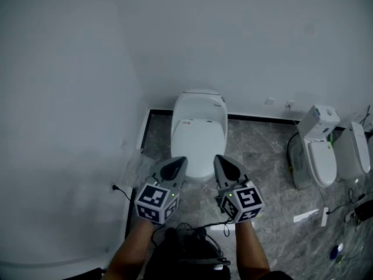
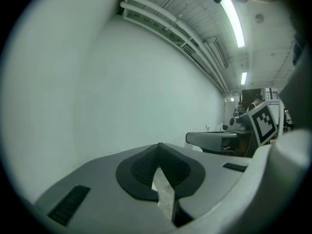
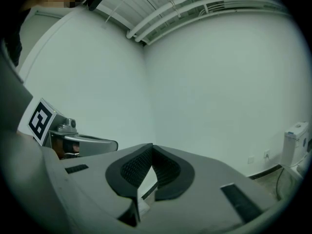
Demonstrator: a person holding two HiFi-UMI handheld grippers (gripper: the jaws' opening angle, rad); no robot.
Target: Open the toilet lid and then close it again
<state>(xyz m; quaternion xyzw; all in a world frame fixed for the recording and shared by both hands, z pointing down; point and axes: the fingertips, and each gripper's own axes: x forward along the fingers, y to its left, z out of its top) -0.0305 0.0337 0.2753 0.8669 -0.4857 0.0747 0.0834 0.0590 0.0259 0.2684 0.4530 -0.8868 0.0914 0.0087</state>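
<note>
Fully closed, left gripper (image 1: 178, 162), right gripper (image 1: 221, 160), empty

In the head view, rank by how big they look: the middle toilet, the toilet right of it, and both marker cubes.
Middle toilet
Toilet right of it
Left marker cube and right marker cube: alike, so tied; nearness to the camera enlarges both.

Now a second toilet (image 1: 319, 156) is seen standing on the grey marble floor (image 1: 262, 156). Just right of it another white fixture (image 1: 353, 151) is set, possibly a further toilet. Behind it, to its left, wall sockets (image 1: 270, 101) are mounted. In front of it white strips (image 1: 306, 216) are scattered.
</note>
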